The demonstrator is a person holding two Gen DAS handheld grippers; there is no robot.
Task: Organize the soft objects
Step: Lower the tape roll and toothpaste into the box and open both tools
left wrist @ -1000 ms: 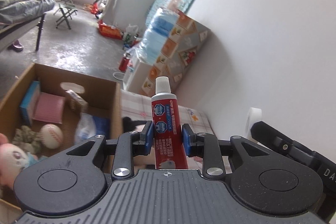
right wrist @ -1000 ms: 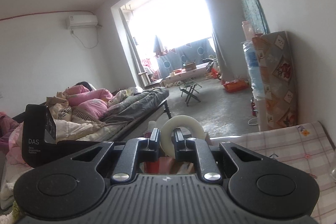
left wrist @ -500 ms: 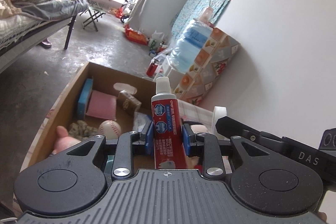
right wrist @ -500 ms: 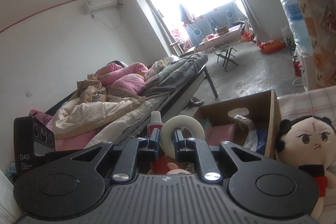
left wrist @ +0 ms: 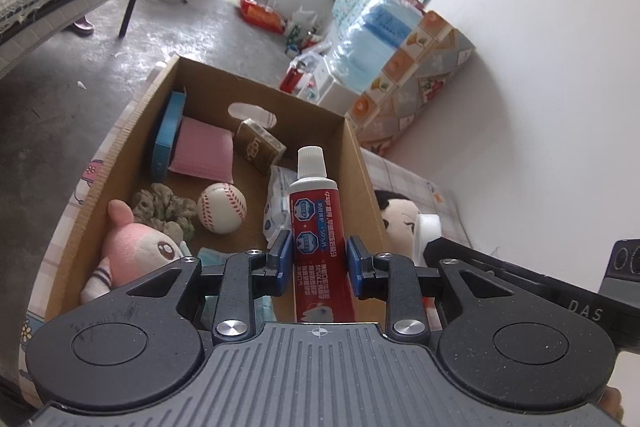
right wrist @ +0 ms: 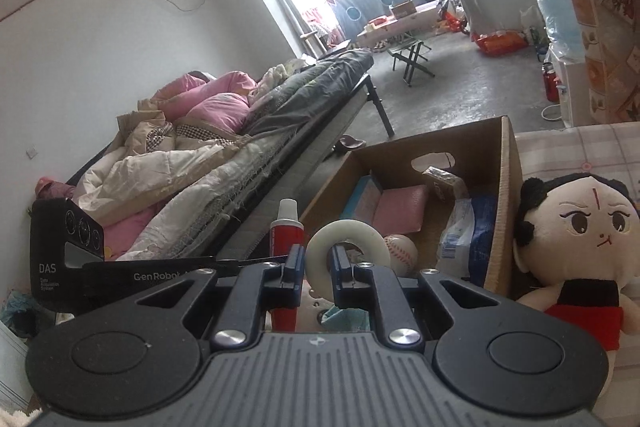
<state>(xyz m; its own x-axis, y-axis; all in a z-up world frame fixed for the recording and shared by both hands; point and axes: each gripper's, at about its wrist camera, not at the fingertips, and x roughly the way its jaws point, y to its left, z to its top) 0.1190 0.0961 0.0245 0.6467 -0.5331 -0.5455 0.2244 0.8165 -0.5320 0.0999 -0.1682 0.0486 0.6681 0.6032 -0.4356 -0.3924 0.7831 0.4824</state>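
Because the task was to gather soft things into one place, the cardboard box (left wrist: 362,163) stood open-topped on the checked cloth of the table (left wrist: 404,179), and it was the largest thing before both cameras. Inside it, in the left wrist view, lay a pink pad (left wrist: 204,151) toward twelve o'clock, a baseball (left wrist: 221,209) near the middle, a grey-green scrunchie (left wrist: 162,209) at about nine o'clock of the ball, and a pink plush toy (left wrist: 134,251) at seven o'clock, all loosely dropped rather than stacked. Outside the box, just beside its right wall at three o'clock, a black-haired doll (right wrist: 580,239) sat leaning on the cardboard, judged to be waiting its turn. The left claw (left wrist: 318,263) was closed on a red toothpaste tube (left wrist: 320,223), gripping it low on the body so that the white cap stood upright toward twelve o'clock; held so, the tube hung over the near end of the box, seemingly ready to be let go into it. The right claw (right wrist: 318,269) was nearly closed, pinching one side of a white ring (right wrist: 348,241) with one finger through its hole, a hold that kept the hoop upright. Both hands pointed forward and somewhat downward toward the box, side by side, the left body showing at nine o'clock in the right wrist view.
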